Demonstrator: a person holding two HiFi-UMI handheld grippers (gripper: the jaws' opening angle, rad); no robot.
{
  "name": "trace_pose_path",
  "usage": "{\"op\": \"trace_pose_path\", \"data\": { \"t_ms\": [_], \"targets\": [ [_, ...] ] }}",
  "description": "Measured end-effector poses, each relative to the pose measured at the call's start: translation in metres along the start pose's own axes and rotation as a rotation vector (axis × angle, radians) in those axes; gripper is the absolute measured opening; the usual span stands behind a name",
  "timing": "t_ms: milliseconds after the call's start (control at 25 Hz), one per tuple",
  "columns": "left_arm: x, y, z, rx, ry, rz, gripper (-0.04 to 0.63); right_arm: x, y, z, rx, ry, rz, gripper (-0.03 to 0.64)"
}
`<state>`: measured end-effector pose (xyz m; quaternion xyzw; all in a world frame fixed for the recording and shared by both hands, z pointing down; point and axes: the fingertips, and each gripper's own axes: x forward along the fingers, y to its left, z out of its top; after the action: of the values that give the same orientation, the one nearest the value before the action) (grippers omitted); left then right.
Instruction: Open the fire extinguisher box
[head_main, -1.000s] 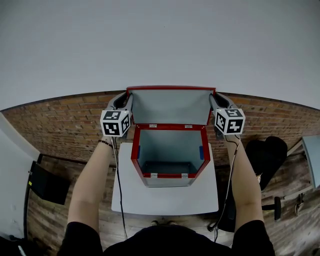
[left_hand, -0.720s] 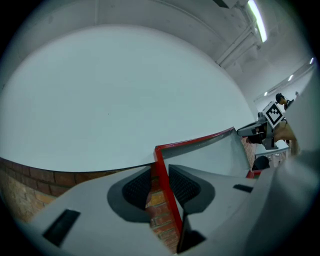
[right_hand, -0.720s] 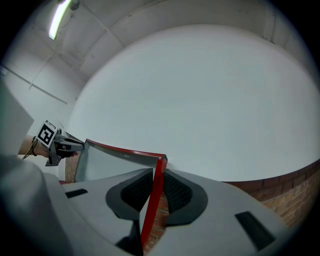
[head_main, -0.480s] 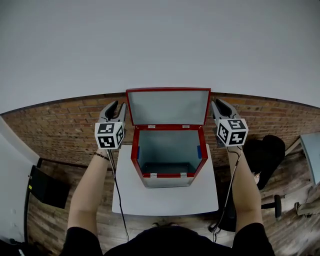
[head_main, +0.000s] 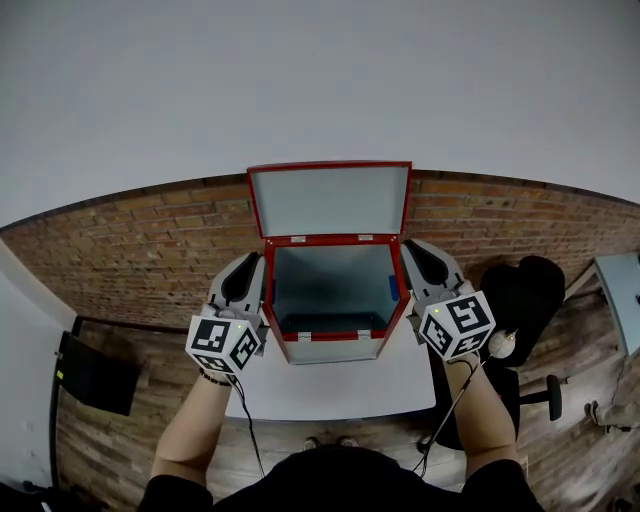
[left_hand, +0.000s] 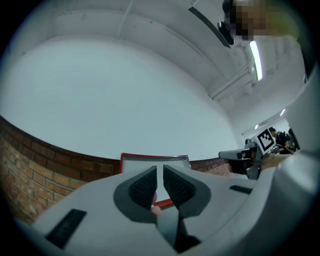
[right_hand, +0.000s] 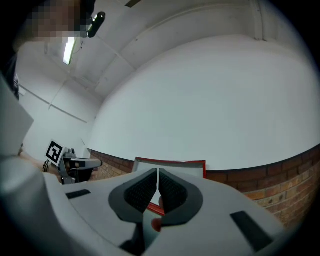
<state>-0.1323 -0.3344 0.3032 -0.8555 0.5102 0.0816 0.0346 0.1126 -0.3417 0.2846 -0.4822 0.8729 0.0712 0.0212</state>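
Red box (head_main: 330, 348) sits ctr frame in the head view, on a white counter (head_main: 330, 392). Its lid (head_main: 330, 200) is up, standing upright at the back, grey inner face toward the camera.

Left hand-held gripper (head_main: 250, 264) lies along the box's left wall, tips toward the upper frame and just beside the red rim; can't tell if it touches. Right hand-held gripper (head_main: 413, 248) mirrors it on the box's right wall, also just beside the rim. So the box is btw. the two, w/ the lid higher in the frame than both sets of tips and apart from them.

Left gripper view: jaws a thin slit apart and closing, nothing btw. the pads. The lid shows beyond the tips, lower ctr of frame, and a strip of red rim shows low down thru the gap.

Right gripper view: jaws almost touching, only a hairline left, closing, nothing gripped. The lid shows beyond the tips, lower ctr-right.

Brick wall (head_main: 130, 250) runs behind the box; black chair (head_main: 530, 295) at mid right of the head view.
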Motion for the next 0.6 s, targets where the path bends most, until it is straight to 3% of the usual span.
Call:
{"op": "trace_pose_path", "data": {
  "t_ms": [120,240,360,600],
  "targets": [
    [-0.017,-0.037,-0.019,-0.027,0.022,-0.085,0.063,-0.019,0.030,-0.013,0.035,0.006,0.041,0.024],
    [-0.036,-0.068,-0.037,0.002,0.041,-0.138,0.049,-0.038,0.052,-0.042,0.084,0.046,0.063,0.021],
    [-0.056,-0.087,-0.055,0.020,0.058,-0.172,0.043,-0.055,0.070,-0.071,0.115,0.092,0.069,0.020],
    [-0.086,-0.102,-0.095,-0.043,0.111,-0.188,0.043,-0.085,0.094,-0.119,0.141,0.158,0.079,0.020]
  ]
}}
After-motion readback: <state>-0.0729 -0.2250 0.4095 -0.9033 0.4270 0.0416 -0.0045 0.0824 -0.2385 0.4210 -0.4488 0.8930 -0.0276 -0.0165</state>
